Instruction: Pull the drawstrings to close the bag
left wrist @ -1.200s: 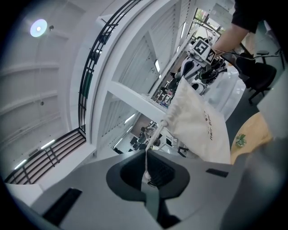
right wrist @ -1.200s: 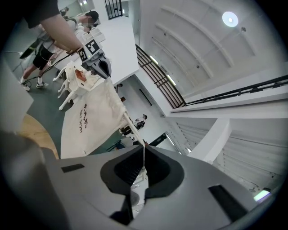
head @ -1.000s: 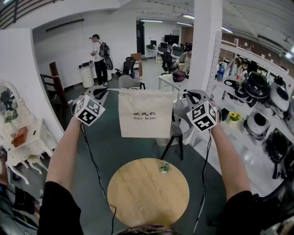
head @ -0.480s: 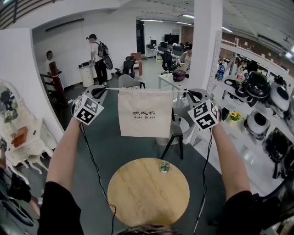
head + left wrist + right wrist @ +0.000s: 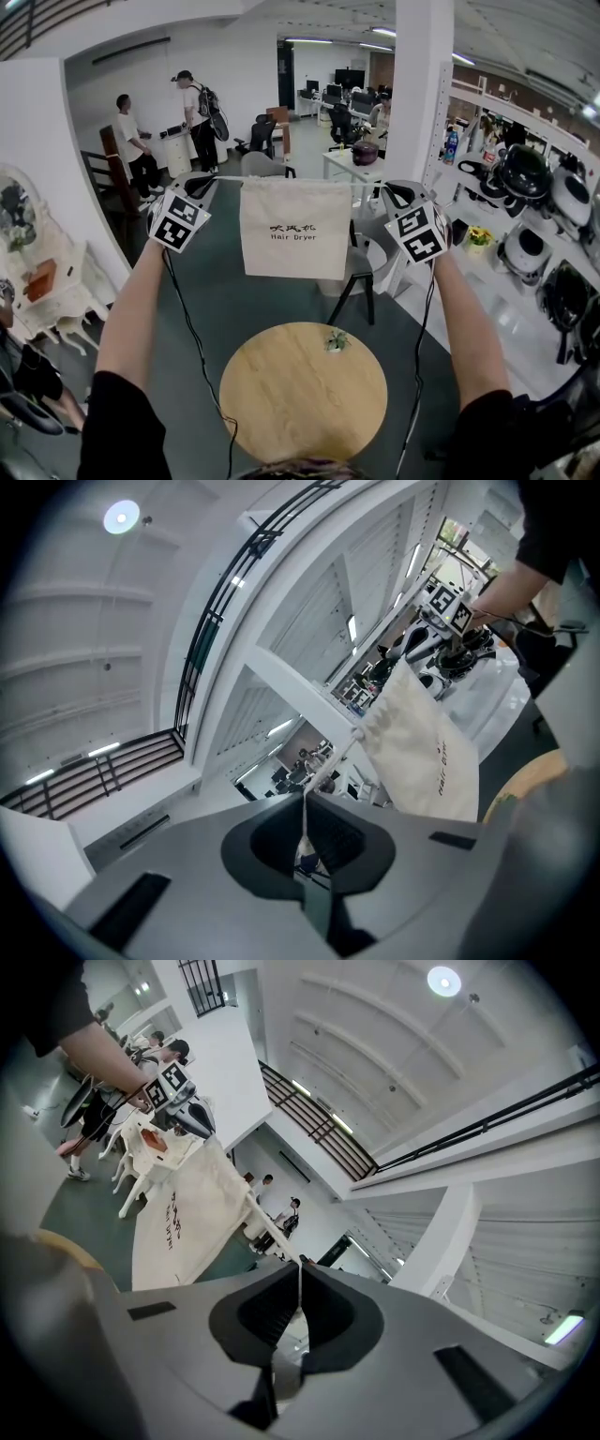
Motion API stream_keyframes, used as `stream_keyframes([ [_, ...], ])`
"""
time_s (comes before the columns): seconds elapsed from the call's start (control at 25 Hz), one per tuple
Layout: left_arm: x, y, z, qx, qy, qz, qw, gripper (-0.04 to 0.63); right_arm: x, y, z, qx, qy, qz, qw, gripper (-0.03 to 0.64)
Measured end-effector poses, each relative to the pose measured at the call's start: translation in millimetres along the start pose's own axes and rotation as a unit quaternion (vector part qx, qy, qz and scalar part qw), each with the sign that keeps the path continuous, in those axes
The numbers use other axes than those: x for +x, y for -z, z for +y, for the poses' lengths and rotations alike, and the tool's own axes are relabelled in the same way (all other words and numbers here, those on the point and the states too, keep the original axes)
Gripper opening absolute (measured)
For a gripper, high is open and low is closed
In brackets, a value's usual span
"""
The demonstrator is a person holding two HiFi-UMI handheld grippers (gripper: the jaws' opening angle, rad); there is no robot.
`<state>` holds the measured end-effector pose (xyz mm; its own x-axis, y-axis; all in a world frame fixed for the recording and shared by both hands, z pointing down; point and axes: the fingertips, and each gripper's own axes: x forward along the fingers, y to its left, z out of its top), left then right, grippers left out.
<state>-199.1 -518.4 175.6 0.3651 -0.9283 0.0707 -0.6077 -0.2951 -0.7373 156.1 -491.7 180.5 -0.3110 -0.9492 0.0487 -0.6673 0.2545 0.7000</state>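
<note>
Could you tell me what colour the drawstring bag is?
The bag is cream with dark lettering, clearest in the head view.

A small green plant [image 5: 336,341] sits near the far edge of a round wooden surface [image 5: 302,403]. Beyond it, a person in white [image 5: 129,141] and a person with a backpack [image 5: 199,112] stand by a white bin [image 5: 177,153]. Appliance-laden shelves [image 5: 525,216] line the right.

Bag [image 5: 295,230] showing cream cloth, matt, slightly coarse weave; drawstring [image 5: 332,761] a thin pale cord. Left gripper [image 5: 212,182] and right gripper [image 5: 383,191] look like matt grey plastic. Round table [image 5: 302,394]: pale wood, smooth, low sheen
</note>
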Motion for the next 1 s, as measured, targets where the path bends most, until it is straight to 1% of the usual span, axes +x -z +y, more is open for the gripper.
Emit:
stream_keyframes([
  [0.16,2.5,1.2,5.4,-0.038,-0.002,-0.009,0.9992,0.02,-0.2,-1.5,-2.8,0.018,0.002,-0.001,1.0,0.005],
  [0.28,2.5,0.7,8.9,-0.066,-0.001,-0.011,0.9978,0.02,0.2,-4.0,-5.6,0.04,-0.002,-0.006,0.999,0.005],
  [0.48,2.0,2.1,14.6,-0.076,-0.013,-0.006,0.997,0.02,1.1,-4.9,-10.1,0.067,-0.005,-0.01,0.998,0.005],
  [0.68,2.4,5.2,19.9,-0.102,-0.029,-0.001,0.9944,0.02,3.4,-4.0,-11.0,0.086,-0.005,-0.013,0.996,0.005],
  [1.0,5.6,5.4,26.9,-0.125,-0.049,0.004,0.991,0.02,9.0,0.8,-19.5,0.128,-0.005,-0.016,0.992,0.005],
])
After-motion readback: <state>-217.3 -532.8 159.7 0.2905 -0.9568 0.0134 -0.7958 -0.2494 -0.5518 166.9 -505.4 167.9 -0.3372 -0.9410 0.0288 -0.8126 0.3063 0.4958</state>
